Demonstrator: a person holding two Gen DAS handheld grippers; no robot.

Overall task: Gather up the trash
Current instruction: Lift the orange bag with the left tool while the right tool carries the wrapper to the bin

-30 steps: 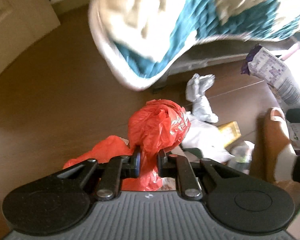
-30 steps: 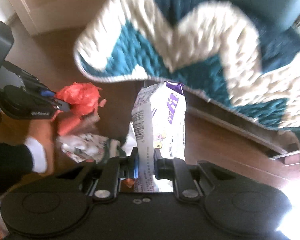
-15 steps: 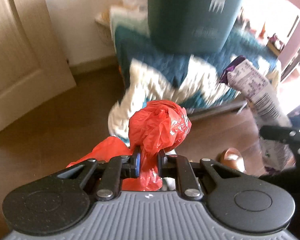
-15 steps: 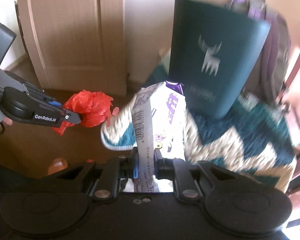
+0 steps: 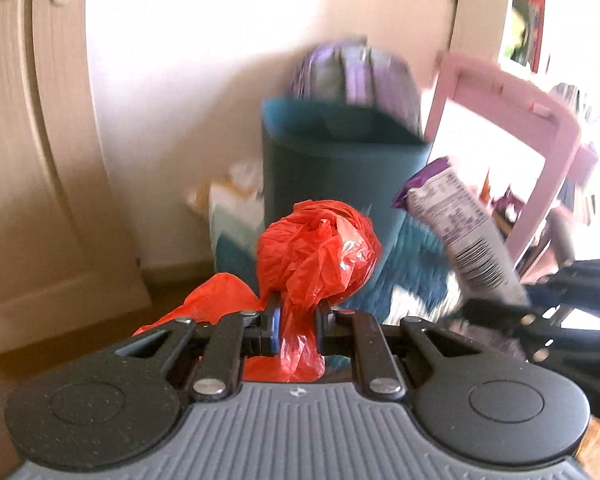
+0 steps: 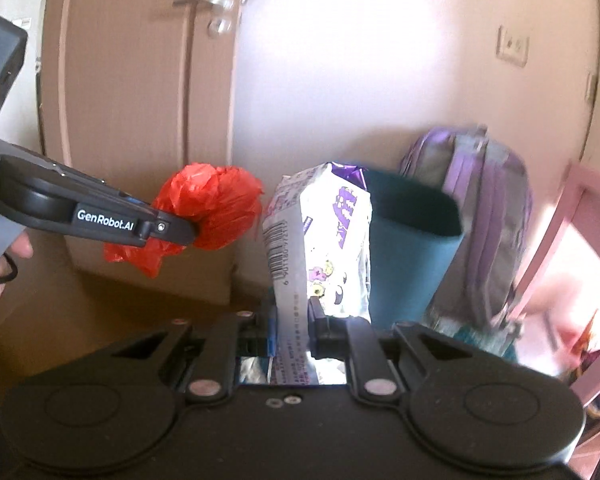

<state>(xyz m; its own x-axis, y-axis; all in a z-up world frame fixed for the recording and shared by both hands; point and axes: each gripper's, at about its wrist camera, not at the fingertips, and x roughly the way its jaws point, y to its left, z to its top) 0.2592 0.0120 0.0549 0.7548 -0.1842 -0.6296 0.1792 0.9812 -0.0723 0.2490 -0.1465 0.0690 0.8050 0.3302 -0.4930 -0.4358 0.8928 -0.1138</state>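
A beige door [image 6: 132, 92] and a pale wall fill the background, and a purple backpack [image 6: 484, 216] is leaned behind a dark teal bin [image 6: 412, 236], whose open mouth is faced upward. The bin is seen ahead of both tools and slightly below the held items, so the coming move is judged to be a forward carry over the rim.

A white and purple carton [image 6: 320, 248] is clamped upright in the right gripper [image 6: 292, 328], its long axis vertical, and it appears nearer the bin. A crumpled red plastic bag [image 5: 316, 252] is pinched at its neck by the left gripper [image 5: 296, 320].

The bin's inner rim is shown clearly only in the right view; a teal patterned blanket [image 5: 416, 276] at its foot is shown best in the left view.
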